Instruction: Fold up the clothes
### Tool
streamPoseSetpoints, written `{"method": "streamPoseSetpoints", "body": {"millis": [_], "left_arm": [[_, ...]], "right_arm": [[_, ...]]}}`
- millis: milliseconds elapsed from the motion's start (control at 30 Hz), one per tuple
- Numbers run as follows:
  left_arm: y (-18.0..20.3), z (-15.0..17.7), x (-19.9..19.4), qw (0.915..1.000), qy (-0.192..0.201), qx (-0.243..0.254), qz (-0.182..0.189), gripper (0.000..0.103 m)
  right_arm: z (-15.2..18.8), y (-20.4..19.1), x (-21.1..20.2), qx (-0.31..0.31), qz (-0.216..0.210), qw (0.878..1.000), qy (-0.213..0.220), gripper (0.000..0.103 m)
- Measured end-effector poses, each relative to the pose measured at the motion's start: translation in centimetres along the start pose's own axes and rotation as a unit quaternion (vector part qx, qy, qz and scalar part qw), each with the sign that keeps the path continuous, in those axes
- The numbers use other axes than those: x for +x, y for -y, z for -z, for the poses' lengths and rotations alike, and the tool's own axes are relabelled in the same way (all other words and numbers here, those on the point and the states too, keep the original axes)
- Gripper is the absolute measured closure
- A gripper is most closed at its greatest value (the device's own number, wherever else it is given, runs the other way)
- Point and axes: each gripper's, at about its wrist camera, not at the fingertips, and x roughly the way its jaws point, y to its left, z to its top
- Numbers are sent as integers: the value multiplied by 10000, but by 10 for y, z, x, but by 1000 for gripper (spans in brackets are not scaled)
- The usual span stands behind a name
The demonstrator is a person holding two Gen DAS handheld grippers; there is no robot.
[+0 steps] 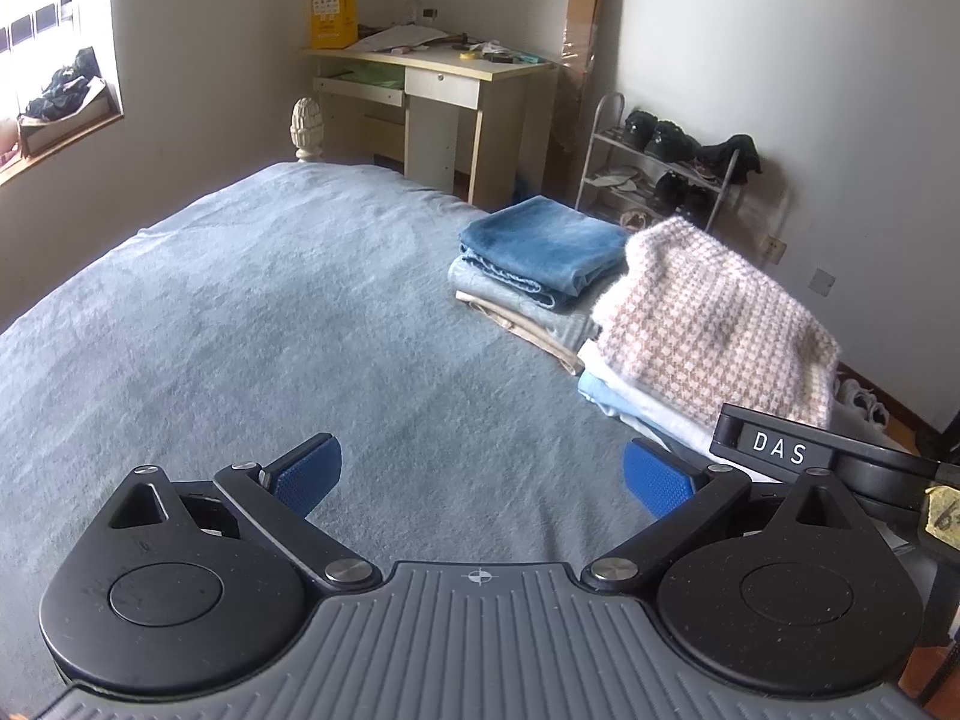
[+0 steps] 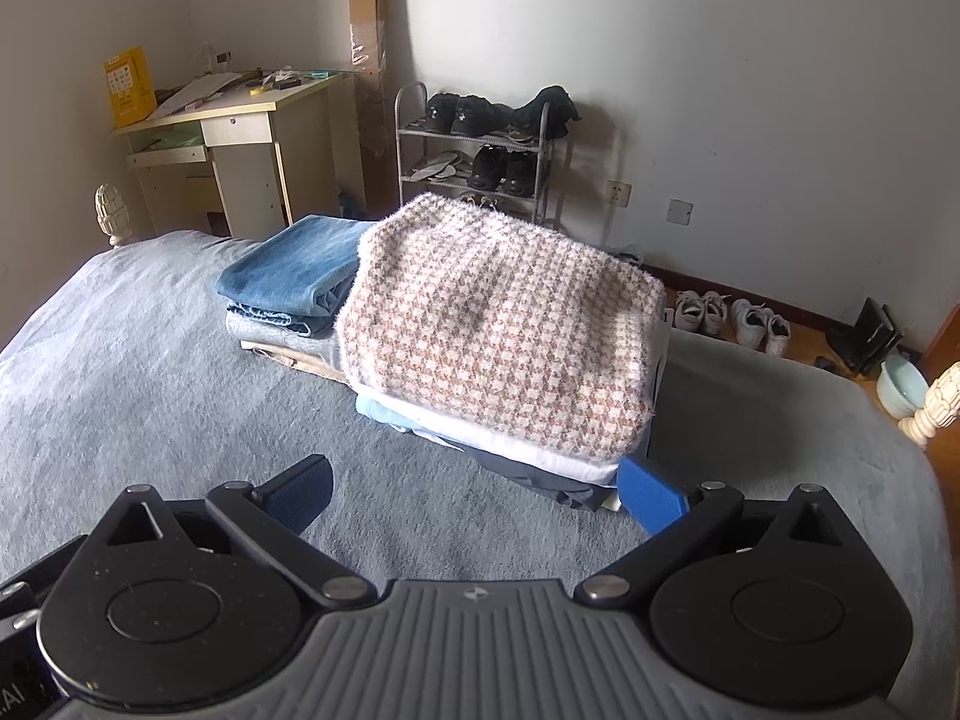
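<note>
Houndstooth sweater [image 2: 498, 324] folded atop right-hand stack on bed [image 2: 150, 420] | folded jeans [image 2: 294, 270] top neighbouring stack | left tool [image 1: 483, 474] spread wide, empty | right tool [image 2: 474, 495] spread wide, empty

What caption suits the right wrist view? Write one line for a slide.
Open right gripper faces a folded houndstooth sweater topping a clothes stack beside folded jeans on the bed.

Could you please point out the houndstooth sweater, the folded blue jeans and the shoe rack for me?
houndstooth sweater [image 2: 498, 324]: right wrist view, middle of its top face.
folded blue jeans [image 1: 543, 240]: left wrist view, top fold of the stack.
shoe rack [image 2: 474, 147]: right wrist view, front rail of its upper shelf.
</note>
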Motion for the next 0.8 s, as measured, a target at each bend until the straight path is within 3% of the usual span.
{"method": "streamPoseSetpoints", "body": {"millis": [800], "left_arm": [[-5, 0, 1, 9999, -14, -82, 68, 1]], "right_arm": [[1, -8, -2, -61, 12, 10000, 46, 0]]}}
